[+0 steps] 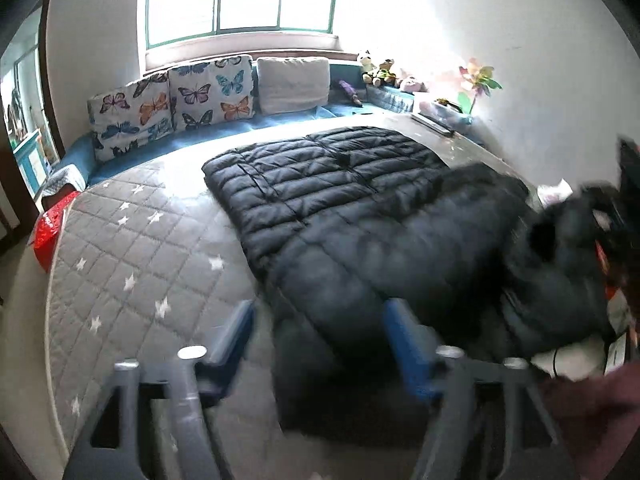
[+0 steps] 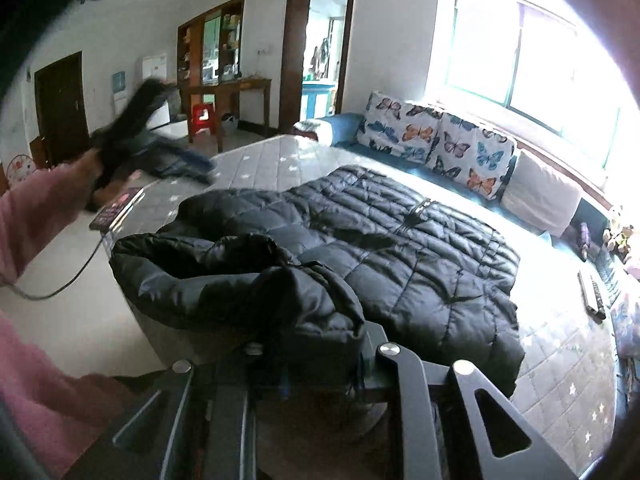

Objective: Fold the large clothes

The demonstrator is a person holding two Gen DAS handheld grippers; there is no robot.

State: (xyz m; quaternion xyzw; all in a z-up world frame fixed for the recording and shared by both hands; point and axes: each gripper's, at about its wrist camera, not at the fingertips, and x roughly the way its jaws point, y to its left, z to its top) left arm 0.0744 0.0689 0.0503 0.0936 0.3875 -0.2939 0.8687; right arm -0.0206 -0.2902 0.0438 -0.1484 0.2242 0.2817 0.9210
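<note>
One black jacket (image 2: 400, 256) lay spread on the mattress (image 1: 132, 248), before two butterfly cushions (image 1: 176, 100) and one plain cushion (image 1: 294, 84). The left gripper (image 1: 320, 340) gaped wide, holding nothing. The right gripper (image 2: 320, 364) pinched a jacket fold. No writing was legible.

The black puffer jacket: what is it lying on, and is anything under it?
The black puffer jacket lies spread on a grey star-print mattress, one end bunched up in the right gripper. Whatever lies beneath the jacket is covered, so it cannot be seen.
</note>
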